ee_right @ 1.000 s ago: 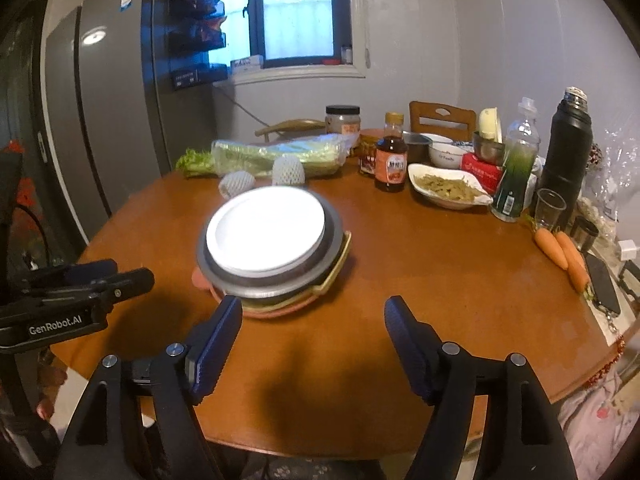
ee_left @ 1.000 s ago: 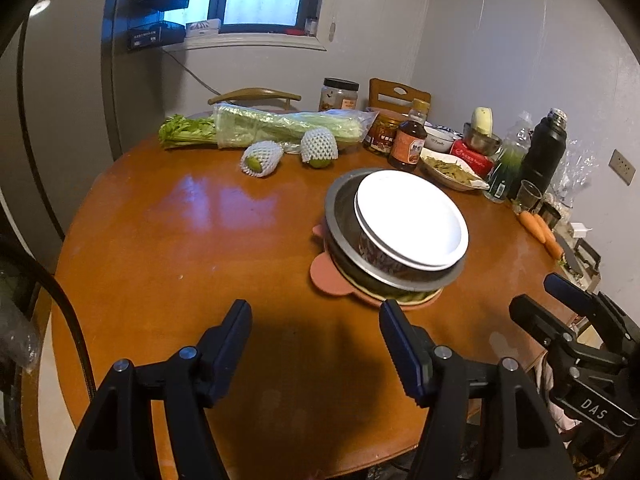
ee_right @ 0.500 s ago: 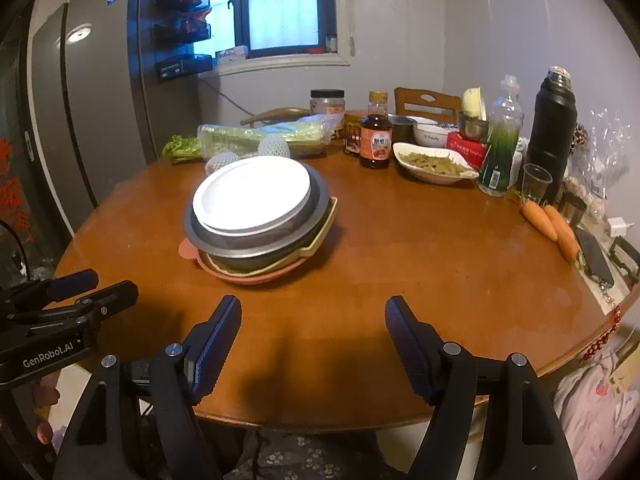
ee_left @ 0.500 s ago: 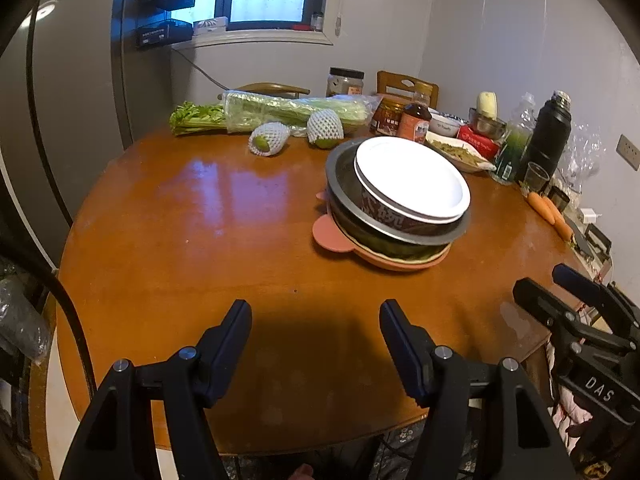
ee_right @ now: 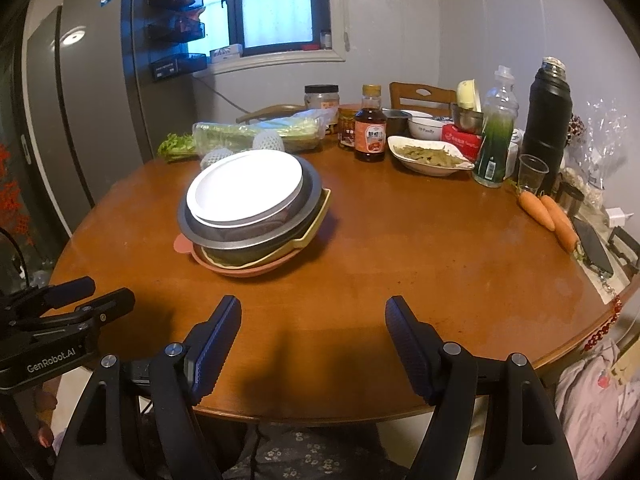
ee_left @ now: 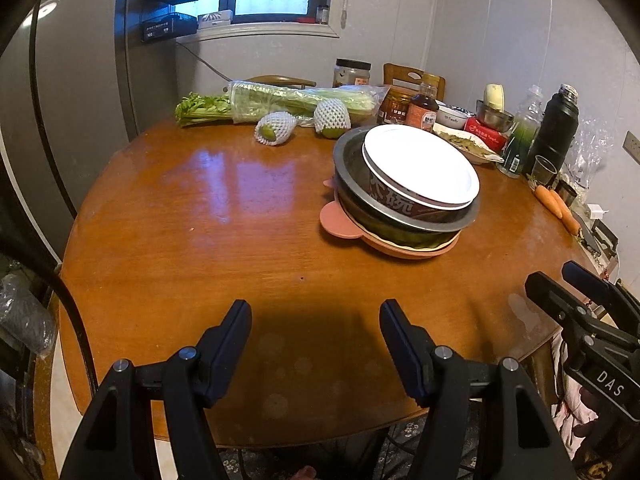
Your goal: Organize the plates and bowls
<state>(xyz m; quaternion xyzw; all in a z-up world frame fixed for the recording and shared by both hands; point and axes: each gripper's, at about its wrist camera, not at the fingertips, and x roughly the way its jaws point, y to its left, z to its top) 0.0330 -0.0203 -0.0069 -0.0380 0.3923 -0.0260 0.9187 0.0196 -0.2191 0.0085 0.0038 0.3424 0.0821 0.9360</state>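
Here, a glossy round wooden table [ee_left: 224,216] beside grey walls [ee_left: 500,28].

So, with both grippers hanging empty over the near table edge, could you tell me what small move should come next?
Probably bring the right gripper forward toward the round white plate topping the stack. Its jaws stand open, and that plate sits uncovered above the steel bowl, so it likely must come off first. The left gripper could steady the stack.

A plate [ee_left: 420,166] tops stacked bowls [ee_left: 404,210] on the table [ee_left: 224,220], with bagged celery [ee_left: 296,101] behind.
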